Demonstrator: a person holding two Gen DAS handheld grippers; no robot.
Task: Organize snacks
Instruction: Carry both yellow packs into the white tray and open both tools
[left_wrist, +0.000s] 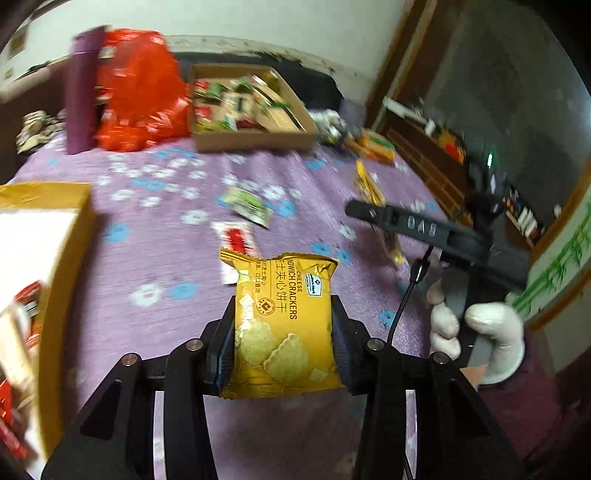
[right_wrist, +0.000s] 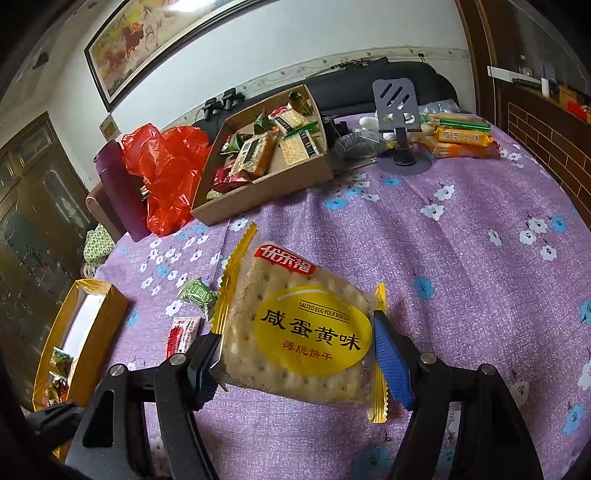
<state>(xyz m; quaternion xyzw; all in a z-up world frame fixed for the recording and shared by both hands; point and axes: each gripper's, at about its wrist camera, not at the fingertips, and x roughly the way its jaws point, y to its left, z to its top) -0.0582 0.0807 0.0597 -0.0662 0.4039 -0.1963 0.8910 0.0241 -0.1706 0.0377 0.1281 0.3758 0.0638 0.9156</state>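
Cheese cracker packet (left_wrist: 282, 321) is clamped upright between the left gripper (left_wrist: 283, 345) jaws; a salted egg yolk biscuit pack (right_wrist: 299, 332) is pinched widthwise by the right gripper (right_wrist: 295, 363). Yellow box (left_wrist: 70, 258) sits at the bedspread's (left_wrist: 166, 236) left edge, nearer the left hand.

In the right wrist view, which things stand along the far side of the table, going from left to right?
Purple bottle → red plastic bag → cardboard tray of snacks → grey phone stand → orange biscuit packs.
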